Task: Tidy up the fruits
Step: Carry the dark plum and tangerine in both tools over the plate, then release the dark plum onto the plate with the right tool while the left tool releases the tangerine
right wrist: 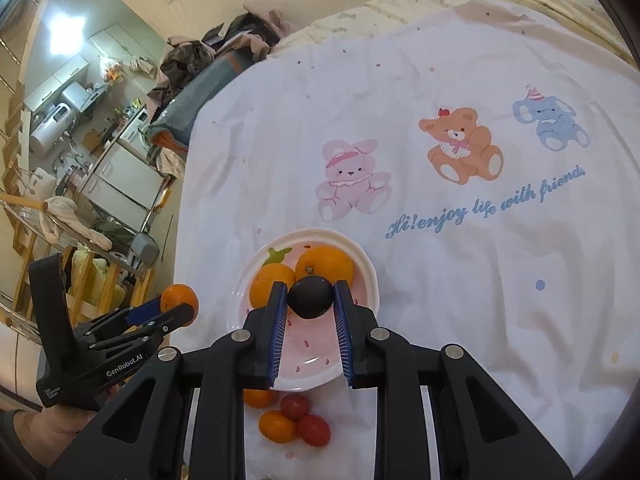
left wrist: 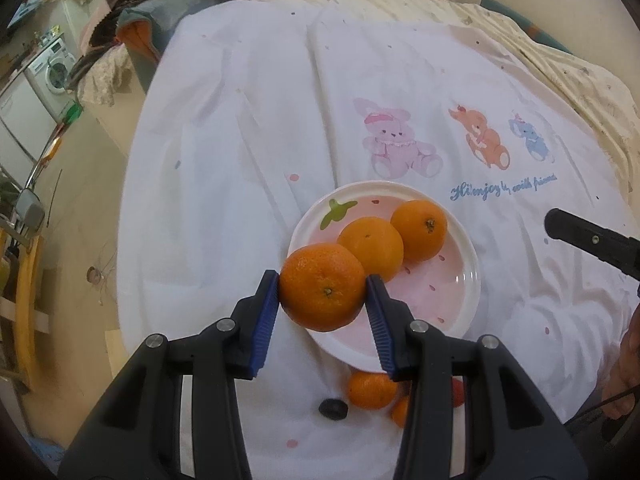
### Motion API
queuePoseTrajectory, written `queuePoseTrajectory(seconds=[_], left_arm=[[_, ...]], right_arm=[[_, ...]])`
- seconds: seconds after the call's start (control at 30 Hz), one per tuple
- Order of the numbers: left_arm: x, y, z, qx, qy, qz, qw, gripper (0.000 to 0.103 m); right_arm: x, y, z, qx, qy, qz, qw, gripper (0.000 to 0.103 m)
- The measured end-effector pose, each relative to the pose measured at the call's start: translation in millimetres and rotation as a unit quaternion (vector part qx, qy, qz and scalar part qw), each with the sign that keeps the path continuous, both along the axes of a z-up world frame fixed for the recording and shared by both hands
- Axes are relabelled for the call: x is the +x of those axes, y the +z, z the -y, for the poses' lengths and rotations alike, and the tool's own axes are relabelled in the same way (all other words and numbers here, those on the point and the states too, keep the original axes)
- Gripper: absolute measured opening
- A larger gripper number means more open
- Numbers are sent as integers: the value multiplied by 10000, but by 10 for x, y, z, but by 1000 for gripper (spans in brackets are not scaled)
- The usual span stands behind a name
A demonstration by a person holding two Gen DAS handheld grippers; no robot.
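- The left tool grips a large orange between its blue pads, one pad touching each flank. The fruit hangs over the near-left rim of the pink plate, part above the rim and part above the bed's white cover.
- That orange is near-round with no long axis to speak of; its stem scar faces the camera, slightly low.
- The right tool is closed on a dark plum, held above the plate's middle, just in front of the two oranges already lying there.
- The plum is slightly wider than tall, with its long axis running across the jaws, pad to pad.
- The deciding relation: the plate's bare floor lies directly beneath the right tool, while the left tool is off at the rim. So the right side looks nearer to a drop, and the left probably needs to travel inward, to the right.
- Loose fruit sits on the cover near the plate's closest edge: an orange, a small orange one and two red ones.
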State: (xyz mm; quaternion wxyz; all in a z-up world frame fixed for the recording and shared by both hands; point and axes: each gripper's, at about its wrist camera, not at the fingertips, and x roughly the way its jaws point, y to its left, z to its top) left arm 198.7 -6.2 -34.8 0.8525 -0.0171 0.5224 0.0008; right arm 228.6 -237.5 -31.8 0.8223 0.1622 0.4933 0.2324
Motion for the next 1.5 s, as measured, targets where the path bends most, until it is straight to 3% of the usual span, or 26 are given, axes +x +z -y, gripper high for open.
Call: queuePoseTrajectory(seconds=[0.37,0.8,1.4,1.47,1.5], left_arm=[[103,-450,4,-150,-125,-621,9979,39],[158,-601,35,-172,-131,-903,9957,40],[195,-658,107,-256,-207,-1016,9943,41],[189,-667,108,-284,-215,-1059,9937,43],[185,-663,107,-310,-216,-1051,9937,56]], right_arm=[[251,-453,-144,72,172,-725,9972,25],[233,-789,-286,-292,339,-1129,9926,25],[240,-750,-263,-258,266,-1079,9935,28],[239,-750,-263,-222,265,-1083,9935,28],[238,-746,-264,-210,257,-1090,9935,28]])
